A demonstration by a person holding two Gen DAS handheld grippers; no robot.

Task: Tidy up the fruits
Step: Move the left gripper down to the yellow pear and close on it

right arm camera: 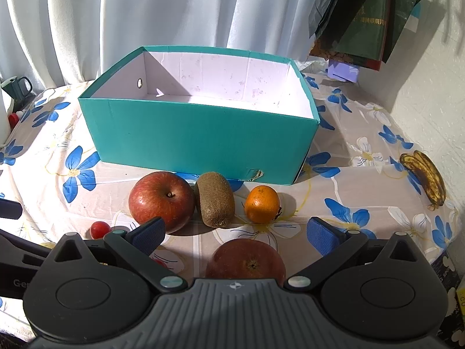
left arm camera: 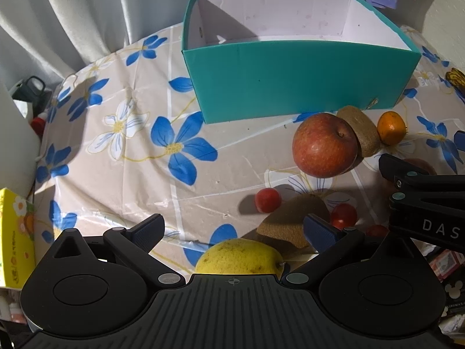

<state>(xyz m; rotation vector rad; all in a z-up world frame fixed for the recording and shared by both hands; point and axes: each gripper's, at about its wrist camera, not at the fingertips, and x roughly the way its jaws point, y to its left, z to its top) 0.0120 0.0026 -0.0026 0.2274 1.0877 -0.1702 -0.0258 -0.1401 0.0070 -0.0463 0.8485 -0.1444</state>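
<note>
An empty teal box point(left arm camera: 299, 78) point(right arm camera: 197, 139) stands on the flowered table. In front of it lie a red apple point(left arm camera: 324, 145) point(right arm camera: 161, 200), a kiwi point(left arm camera: 361, 133) point(right arm camera: 215, 199) and a small orange point(left arm camera: 391, 128) point(right arm camera: 261, 203). My left gripper point(left arm camera: 232, 229) is open above a yellow fruit point(left arm camera: 238, 257), with a second kiwi point(left arm camera: 290, 221) and cherry tomatoes point(left arm camera: 267, 200) just ahead. My right gripper point(right arm camera: 237, 232) is open, with a second red apple point(right arm camera: 245, 258) between its fingers near the base. The right gripper's body point(left arm camera: 421, 197) shows at the left wrist view's right edge.
Spotted bananas point(right arm camera: 425, 174) lie at the table's right edge by the wall. A yellow carton point(left arm camera: 14, 238) stands at the left. White curtains hang behind the table. Dark bags point(right arm camera: 372, 14) hang at the back right. A dark mug point(right arm camera: 17, 87) sits far left.
</note>
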